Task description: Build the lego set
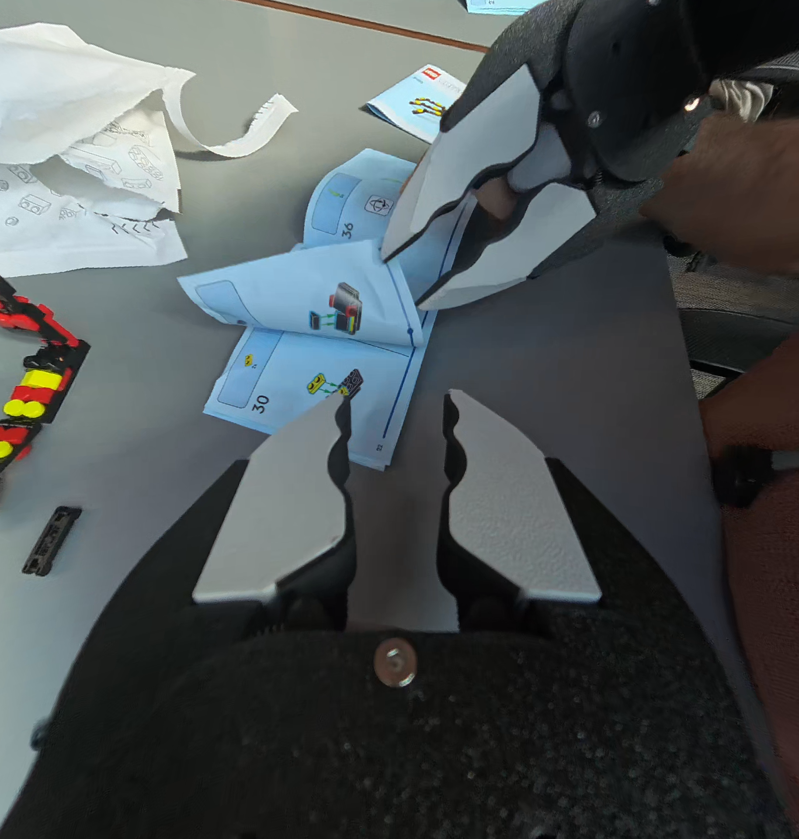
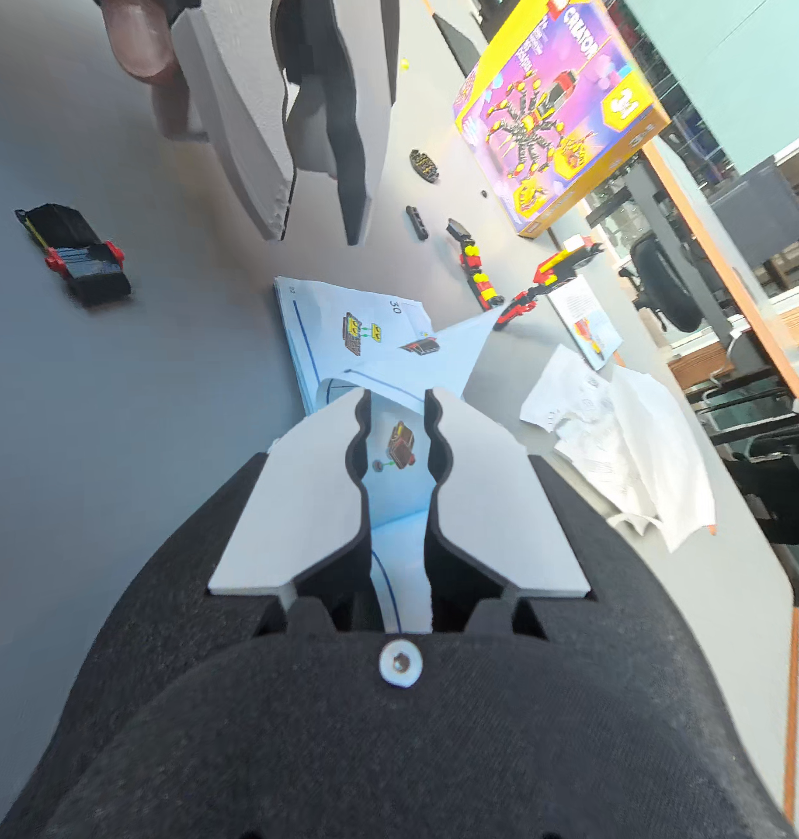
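An open blue instruction booklet (image 1: 298, 377) lies on the grey table (image 1: 161, 476); it also shows in the right wrist view (image 2: 343, 327). My right gripper (image 1: 403, 279) is partly open, its two fingers straddling the edge of a lifted, curling page (image 2: 393, 481) without pinching it. My left gripper (image 1: 396, 397) is open and empty, hovering just over the booklet's near corner; it hangs at the top of the right wrist view (image 2: 316, 240). A red, yellow and black leg chain (image 1: 34, 386) lies at the left, also visible in the right wrist view (image 2: 479, 277).
A torn white paper bag (image 1: 70, 159), a loose black piece (image 1: 50, 540) and a second booklet (image 1: 416, 100) lie around. The set's box (image 2: 556, 113), a black and red build (image 2: 75, 254), a red and black assembly (image 2: 556, 272) and small black parts (image 2: 424, 165) are spread out. There is about 7 centimetres between the tips of the two grippers. My left gripper is the nearer one to the loose black piece (image 1: 50, 540): about 15 centimetres, against 20 centimetres. Look for it in the right wrist view (image 2: 416, 219) too.
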`<state>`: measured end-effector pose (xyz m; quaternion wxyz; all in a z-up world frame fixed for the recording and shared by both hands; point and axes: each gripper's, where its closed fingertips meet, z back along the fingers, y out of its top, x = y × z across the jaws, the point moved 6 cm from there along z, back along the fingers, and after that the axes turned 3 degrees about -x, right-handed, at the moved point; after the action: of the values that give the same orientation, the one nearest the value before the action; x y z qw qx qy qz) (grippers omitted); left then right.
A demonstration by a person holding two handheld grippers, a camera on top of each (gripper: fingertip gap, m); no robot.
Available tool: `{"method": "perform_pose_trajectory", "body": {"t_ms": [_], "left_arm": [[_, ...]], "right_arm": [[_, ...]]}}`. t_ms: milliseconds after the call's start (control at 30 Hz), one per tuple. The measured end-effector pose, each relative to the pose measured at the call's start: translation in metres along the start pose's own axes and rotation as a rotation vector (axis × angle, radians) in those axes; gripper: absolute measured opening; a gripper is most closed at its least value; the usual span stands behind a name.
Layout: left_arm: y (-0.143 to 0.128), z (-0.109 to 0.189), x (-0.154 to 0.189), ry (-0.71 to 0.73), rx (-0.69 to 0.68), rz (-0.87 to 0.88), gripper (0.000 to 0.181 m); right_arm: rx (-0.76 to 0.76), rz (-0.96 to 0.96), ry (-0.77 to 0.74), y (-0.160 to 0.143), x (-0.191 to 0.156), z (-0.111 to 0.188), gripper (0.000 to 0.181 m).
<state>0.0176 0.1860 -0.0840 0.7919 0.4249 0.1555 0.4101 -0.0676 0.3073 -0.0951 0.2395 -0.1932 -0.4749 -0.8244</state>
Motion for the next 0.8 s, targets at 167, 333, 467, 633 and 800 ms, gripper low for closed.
{"method": "perform_pose_trajectory", "body": {"t_ms": [167,333,467,633,800], "left_arm": [[0.008,0.026,-0.008,0.055,0.075,0.000,0.039],[0.010,0.033,-0.009,0.085,0.114,-0.013,0.039],[0.013,0.035,-0.008,0.082,0.143,-0.024,0.039],[0.016,0.039,-0.010,0.098,0.164,-0.030,0.039],[0.016,0.047,-0.012,0.126,0.200,-0.020,0.039]], "right_arm": [[-0.008,-0.047,0.089,0.007,-0.010,-0.011,0.026],[0.028,-0.127,0.130,0.018,-0.017,-0.006,0.033],[0.081,-0.242,0.185,0.031,-0.023,-0.004,0.038],[0.088,-0.349,0.205,0.037,-0.017,-0.007,0.065],[0.138,-0.475,0.226,0.043,-0.011,0.010,0.091]]}}
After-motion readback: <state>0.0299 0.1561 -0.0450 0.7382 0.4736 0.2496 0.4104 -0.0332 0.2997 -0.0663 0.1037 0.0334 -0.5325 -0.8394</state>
